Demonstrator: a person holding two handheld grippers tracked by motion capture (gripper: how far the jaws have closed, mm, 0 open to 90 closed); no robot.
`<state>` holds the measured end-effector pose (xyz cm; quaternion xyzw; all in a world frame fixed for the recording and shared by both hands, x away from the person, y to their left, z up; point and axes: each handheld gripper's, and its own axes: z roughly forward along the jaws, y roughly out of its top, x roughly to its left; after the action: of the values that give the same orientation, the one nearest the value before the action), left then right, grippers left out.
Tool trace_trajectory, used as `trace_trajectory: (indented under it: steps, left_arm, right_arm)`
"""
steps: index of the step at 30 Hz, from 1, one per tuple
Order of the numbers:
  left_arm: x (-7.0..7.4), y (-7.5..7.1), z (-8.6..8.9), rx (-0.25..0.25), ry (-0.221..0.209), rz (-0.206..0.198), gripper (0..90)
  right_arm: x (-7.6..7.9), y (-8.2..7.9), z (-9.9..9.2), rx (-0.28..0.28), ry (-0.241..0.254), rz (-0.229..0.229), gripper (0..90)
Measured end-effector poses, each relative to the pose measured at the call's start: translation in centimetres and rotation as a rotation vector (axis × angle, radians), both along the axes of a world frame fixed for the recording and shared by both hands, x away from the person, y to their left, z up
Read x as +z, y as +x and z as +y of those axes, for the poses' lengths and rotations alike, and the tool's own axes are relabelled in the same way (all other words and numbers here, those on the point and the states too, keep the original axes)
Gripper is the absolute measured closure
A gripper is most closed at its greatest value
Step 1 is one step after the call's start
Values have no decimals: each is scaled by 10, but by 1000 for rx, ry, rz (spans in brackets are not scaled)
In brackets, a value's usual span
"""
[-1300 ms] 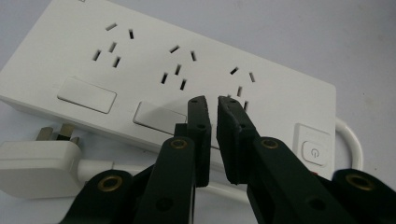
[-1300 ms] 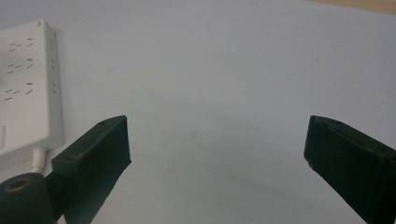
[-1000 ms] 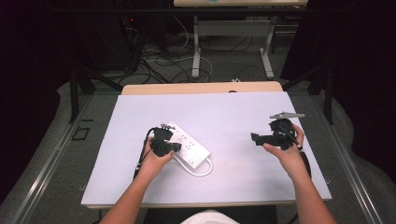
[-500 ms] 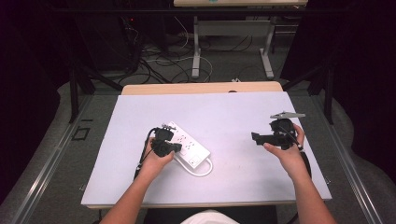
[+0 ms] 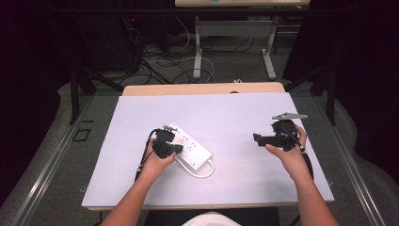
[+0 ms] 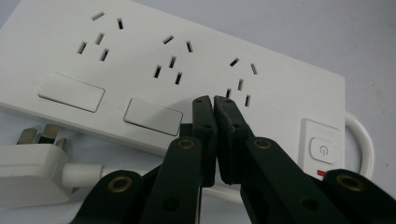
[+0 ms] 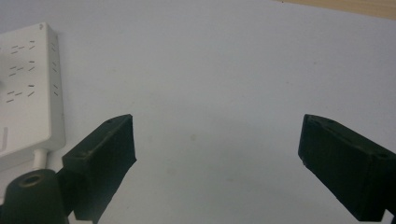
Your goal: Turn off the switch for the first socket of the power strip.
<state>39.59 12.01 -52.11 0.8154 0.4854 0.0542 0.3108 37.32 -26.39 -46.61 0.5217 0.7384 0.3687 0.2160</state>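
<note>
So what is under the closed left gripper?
Under the left gripper, which is shut on nothing, lies the white power strip: socket holes, two blank plates, a power button. The gripper covers part of the strip's near edge and cable.

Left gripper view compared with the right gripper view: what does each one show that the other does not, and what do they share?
Left gripper view: closed black jaws of the left gripper over the power strip, its power button, two blank covers, and the white plug. Right gripper view: the right gripper with jaws wide apart above bare table. Both: the white power strip and the pale table.
</note>
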Motion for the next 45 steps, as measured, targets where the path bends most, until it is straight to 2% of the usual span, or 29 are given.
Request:
trace_trajectory:
  steps: [5, 7, 11, 12, 13, 16, 19, 23, 32, 33, 45]
  left_arm:
    - [1, 0, 1, -12, 3, 8, 879]
    - [0, 0, 0, -5, 2, -9, 880]
    - [0, 0, 1, -14, 1, 0, 882]
    - [-1, -1, 0, 3, -8, -1, 883]
    - [0, 0, 1, -6, -11, 10, 884]
    - [-2, 0, 2, 1, -19, 0, 885]
    - [-3, 0, 2, -9, 1, -3, 900]
    - [-3, -1, 0, 4, 4, -9, 900]
    - [-2, 0, 2, -10, 1, 0, 900]
    - [-3, 0, 2, -5, -3, -12, 900]
    - [-2, 0, 1, 6, -1, 0, 900]
  right_arm:
    - [0, 0, -1, -3, 2, -1, 103]
    - [0, 0, 0, -2, 1, -1, 103]
    - [0, 0, 0, -4, 3, 1, 103]
    - [0, 0, 0, -5, 2, 2, 103]
    - [0, 0, 0, -3, 3, 1, 104]
    - [1, 0, -1, -3, -1, -2, 103]
    - [1, 0, -1, -2, 0, 0, 104]
    - [1, 0, -1, -1, 2, -2, 103]
    - [1, 0, -1, -3, 3, -2, 106]
    - [1, 0, -1, -2, 2, -2, 106]
    - [1, 0, -1, -3, -1, -1, 106]
